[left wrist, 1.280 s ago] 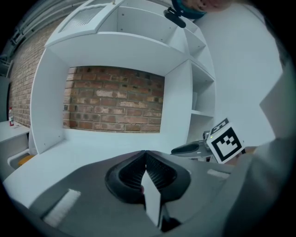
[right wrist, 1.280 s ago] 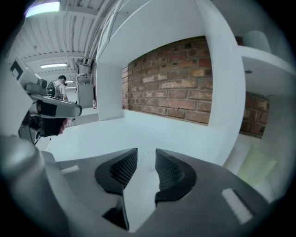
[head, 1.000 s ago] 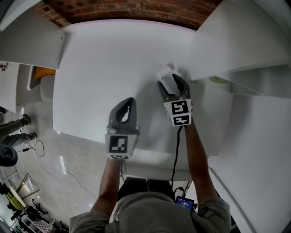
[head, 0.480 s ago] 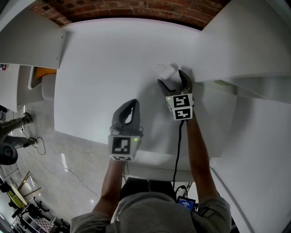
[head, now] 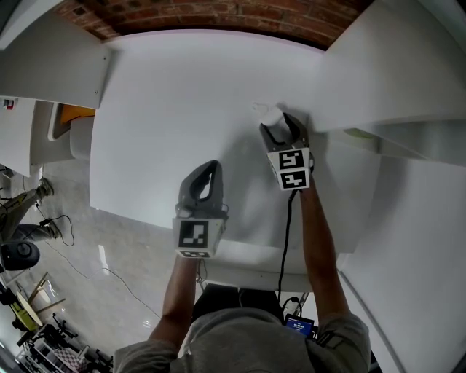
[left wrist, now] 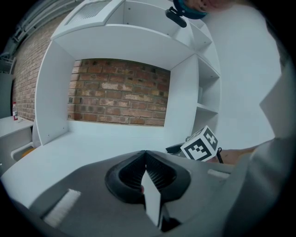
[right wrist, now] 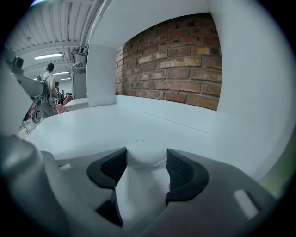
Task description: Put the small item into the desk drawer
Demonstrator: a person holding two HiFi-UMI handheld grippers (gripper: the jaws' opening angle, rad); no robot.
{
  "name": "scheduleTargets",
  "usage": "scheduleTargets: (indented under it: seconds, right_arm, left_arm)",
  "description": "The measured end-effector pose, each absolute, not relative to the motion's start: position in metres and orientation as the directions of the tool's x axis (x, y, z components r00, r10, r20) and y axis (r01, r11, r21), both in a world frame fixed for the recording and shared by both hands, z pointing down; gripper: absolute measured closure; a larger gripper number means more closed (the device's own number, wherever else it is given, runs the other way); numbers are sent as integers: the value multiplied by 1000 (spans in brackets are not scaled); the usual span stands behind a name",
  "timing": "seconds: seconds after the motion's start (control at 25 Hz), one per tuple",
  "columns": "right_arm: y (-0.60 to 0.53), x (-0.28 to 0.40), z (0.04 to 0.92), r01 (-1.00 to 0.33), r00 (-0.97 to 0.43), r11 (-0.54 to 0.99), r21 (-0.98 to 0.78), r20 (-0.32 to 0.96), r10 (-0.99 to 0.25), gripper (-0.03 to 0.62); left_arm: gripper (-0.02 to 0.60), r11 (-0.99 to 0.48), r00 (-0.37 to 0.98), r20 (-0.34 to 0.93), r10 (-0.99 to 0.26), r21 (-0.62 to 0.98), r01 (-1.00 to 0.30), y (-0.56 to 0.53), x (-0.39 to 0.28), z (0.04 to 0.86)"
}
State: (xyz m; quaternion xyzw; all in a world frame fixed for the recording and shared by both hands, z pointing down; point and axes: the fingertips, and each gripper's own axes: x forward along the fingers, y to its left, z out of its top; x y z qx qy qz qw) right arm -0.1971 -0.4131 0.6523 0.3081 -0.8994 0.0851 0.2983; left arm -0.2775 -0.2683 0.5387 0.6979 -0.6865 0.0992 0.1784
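We see the fingers [right wrist: 182, 172] of our right gripper [head: 280, 130] closing onto the small white item [right wrist: 141, 156] lying squarely between them on the worktop [head: 182, 109], while our left gripper [head: 207, 167] sits clenched, empty and farther off.

In the head view most of the item [head: 270, 114] is covered by the right gripper [head: 279, 125], whose jaws are closing with the item between them; only its far end is seen. A green thing [head: 355, 132] is largely hidden under the shelf [head: 393, 87] and cannot be identified. An orange thing [head: 73, 114] is partly covered by a panel [head: 51, 69]. In the right gripper view a distant person [right wrist: 47, 75] is too small to be made out. In the left gripper view a dark thing [left wrist: 184, 11] is cut off by the top edge.
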Motion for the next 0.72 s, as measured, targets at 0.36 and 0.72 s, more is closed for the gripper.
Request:
scheduleTargets:
  seconds: [0.36, 0.72]
  right_arm:
    - [-406, -197, 627, -612, -649, 791, 20, 558, -517, 324]
    - [-390, -192, 584, -615, -666, 788, 36, 512, -543, 326]
  left_arm:
    - [569, 17, 20, 369, -929, 97, -995, -259, -282, 524]
    - [569, 15, 14, 350, -937, 81, -997, -246, -283, 505]
